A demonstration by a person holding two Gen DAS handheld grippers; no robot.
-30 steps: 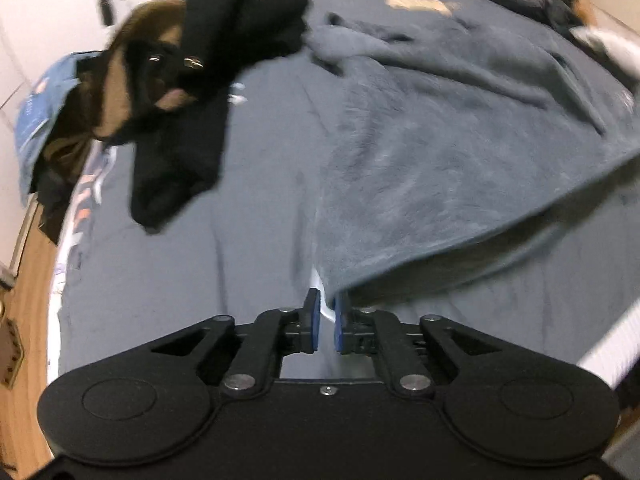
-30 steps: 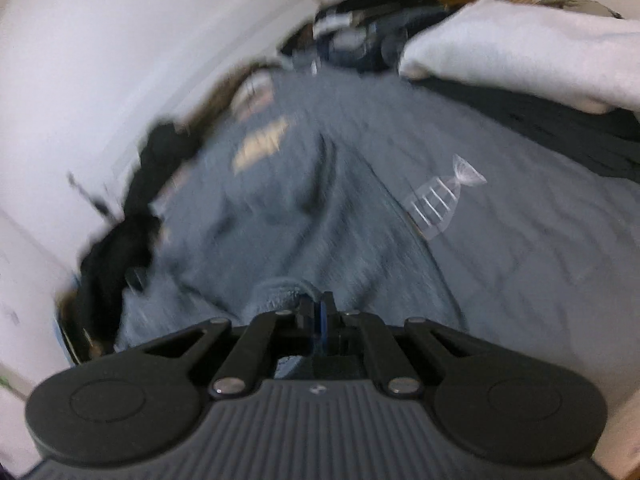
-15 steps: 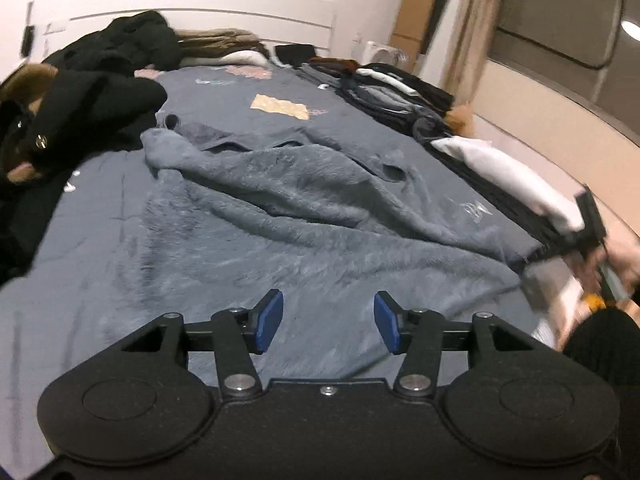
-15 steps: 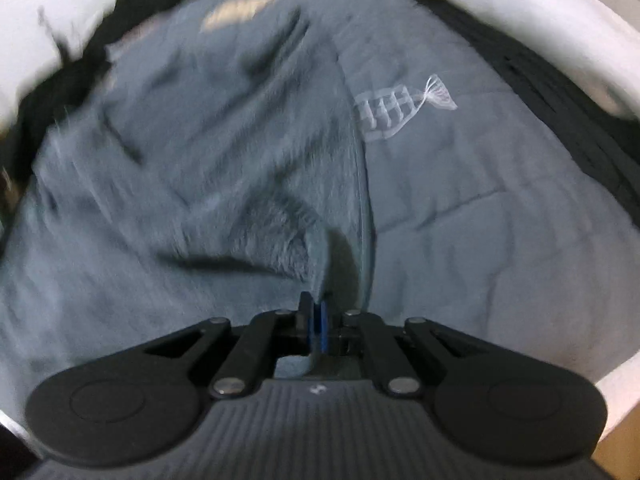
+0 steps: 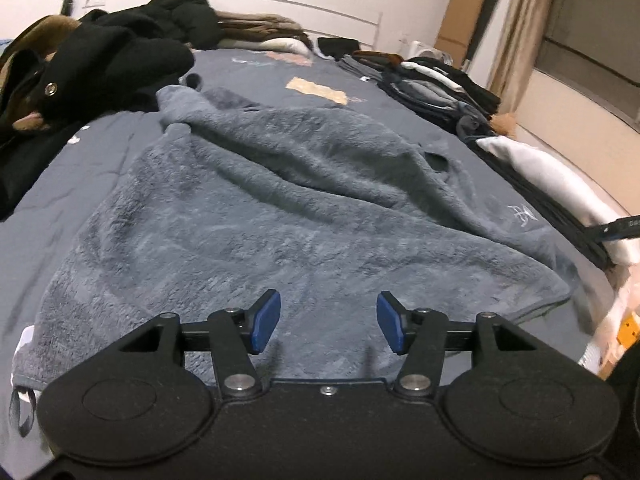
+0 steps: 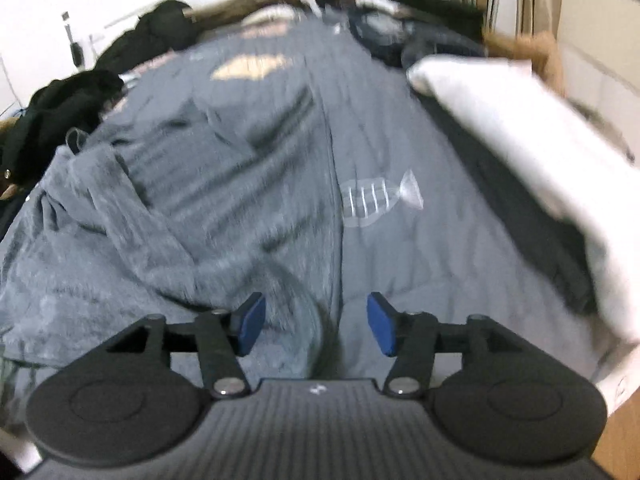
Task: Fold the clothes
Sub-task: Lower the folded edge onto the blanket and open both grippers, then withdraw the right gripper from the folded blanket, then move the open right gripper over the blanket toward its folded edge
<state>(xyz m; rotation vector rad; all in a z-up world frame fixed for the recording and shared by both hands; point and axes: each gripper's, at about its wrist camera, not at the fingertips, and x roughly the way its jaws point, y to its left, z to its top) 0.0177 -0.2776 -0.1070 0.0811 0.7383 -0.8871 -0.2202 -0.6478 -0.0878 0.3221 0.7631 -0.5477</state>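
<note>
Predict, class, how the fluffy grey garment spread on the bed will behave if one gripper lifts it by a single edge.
The grey garment lies in soft ridges and folds, so it would probably droop and bunch rather than hold shape. Its thick, fuzzy pile suggests some weight and easy grip. Spread wide over the bed cover, most of it would likely drag.

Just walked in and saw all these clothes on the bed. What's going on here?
A person with a gripper in each hand is folding laundry. A grey fleece lies spread and rumpled on the bed. Both the left gripper and right gripper have jaws opening, gripping nothing, just above the fleece's near edge. Black clothes are piled nearby.
</note>
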